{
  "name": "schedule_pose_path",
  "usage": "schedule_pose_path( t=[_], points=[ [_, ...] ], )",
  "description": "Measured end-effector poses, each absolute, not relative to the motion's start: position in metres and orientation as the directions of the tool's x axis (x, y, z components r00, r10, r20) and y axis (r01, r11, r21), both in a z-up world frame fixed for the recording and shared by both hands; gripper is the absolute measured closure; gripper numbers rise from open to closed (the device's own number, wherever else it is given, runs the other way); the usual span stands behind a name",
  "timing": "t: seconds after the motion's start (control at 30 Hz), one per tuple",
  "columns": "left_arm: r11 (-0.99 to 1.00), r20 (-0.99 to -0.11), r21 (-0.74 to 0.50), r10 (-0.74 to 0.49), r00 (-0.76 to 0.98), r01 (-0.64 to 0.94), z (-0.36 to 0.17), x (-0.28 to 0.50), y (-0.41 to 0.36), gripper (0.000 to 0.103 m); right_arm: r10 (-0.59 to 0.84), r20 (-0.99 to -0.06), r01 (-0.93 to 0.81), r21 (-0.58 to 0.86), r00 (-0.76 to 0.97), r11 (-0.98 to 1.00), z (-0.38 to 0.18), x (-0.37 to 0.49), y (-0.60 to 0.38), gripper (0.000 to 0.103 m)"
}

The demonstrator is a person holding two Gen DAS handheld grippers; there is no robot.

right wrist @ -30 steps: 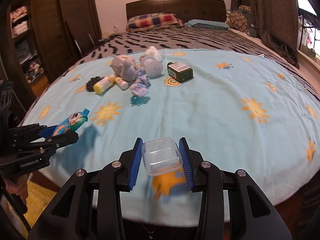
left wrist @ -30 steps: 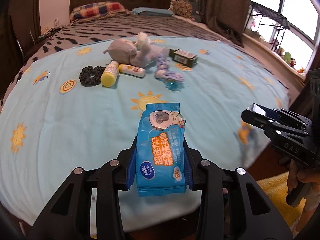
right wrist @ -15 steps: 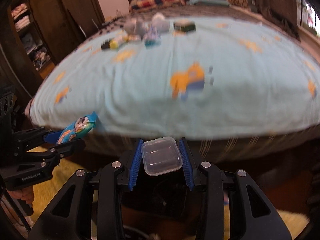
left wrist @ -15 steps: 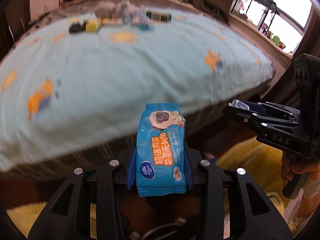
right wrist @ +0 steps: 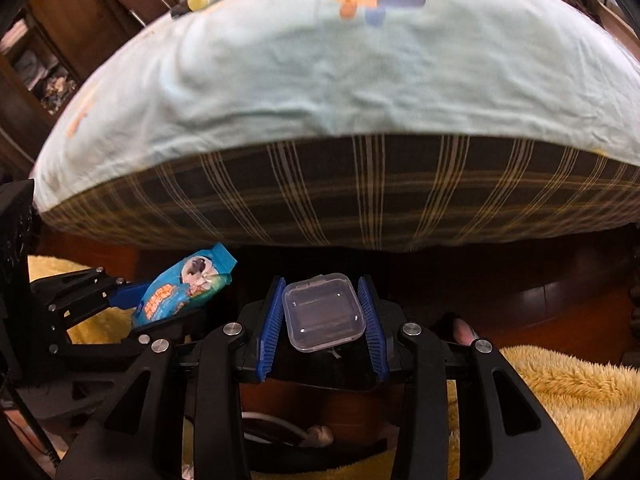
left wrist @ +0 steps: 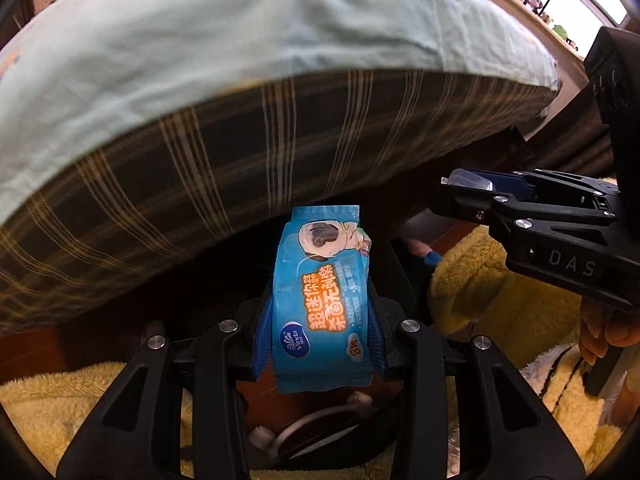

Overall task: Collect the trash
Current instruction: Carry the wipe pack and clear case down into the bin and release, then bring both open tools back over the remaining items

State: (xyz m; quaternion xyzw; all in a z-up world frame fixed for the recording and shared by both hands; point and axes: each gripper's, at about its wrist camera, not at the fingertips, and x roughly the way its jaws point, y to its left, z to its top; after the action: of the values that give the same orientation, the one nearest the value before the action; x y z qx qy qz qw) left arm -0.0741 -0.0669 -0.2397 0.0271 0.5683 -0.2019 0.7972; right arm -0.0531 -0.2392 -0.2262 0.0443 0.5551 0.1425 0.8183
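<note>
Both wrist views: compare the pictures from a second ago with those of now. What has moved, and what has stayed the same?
Both grippers have dropped from above the bed to below its edge, tilting down toward the yellow rug. The left gripper remains shut on the blue wipes packet, and the right gripper on the clear plastic box. Nothing was let go.

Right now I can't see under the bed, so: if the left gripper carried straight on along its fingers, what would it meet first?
Probably the dark gap under the plaid bed skirt, beyond the left gripper and its blue wipes packet. Depth is unclear.
</note>
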Motion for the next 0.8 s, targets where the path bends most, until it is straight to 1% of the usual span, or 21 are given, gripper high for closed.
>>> schedule_pose_path(
  t=[0.37, 0.4, 0.43, 0.5, 0.6, 0.8],
  points=[
    [0.909, -0.926, -0.194, -0.294, 0.238, 0.368, -0.251, -0.073, -0.073, 0.062, 0.304, -0.893, -0.18, 0.256, 0.331, 0.95, -0.233, -0.049, -0.235, 0.063],
    [0.91, -0.925, -0.194, -0.294, 0.239, 0.367, -0.252, -0.072, -0.077, 0.062, 0.304, -0.893, -0.178, 0.257, 0.333, 0.95, -0.233, -0.047, -0.234, 0.062],
    [0.909, -0.925, -0.195, -0.295, 0.241, 0.368, -0.251, -0.071, -0.076, 0.062, 0.303, -0.893, -0.177, 0.257, 0.334, 0.95, -0.231, -0.044, -0.231, 0.055],
    [0.911, -0.924, -0.191, -0.293, 0.247, 0.366, -0.249, -0.07, -0.076, 0.061, 0.302, -0.889, -0.173, 0.256, 0.343, 0.951, -0.229, -0.043, -0.232, 0.049],
    [0.914, -0.921, -0.186, -0.29, 0.259, 0.361, -0.243, -0.068, -0.073, 0.056, 0.295, -0.885, -0.164, 0.251, 0.362, 0.954, -0.223, -0.039, -0.235, 0.047],
    [0.921, -0.91, -0.159, -0.277, 0.308, 0.357, -0.223, -0.066, -0.066, 0.043, 0.278, -0.865, -0.147, 0.238, 0.418, 0.96, -0.202, -0.036, -0.248, 0.038]
  ],
)
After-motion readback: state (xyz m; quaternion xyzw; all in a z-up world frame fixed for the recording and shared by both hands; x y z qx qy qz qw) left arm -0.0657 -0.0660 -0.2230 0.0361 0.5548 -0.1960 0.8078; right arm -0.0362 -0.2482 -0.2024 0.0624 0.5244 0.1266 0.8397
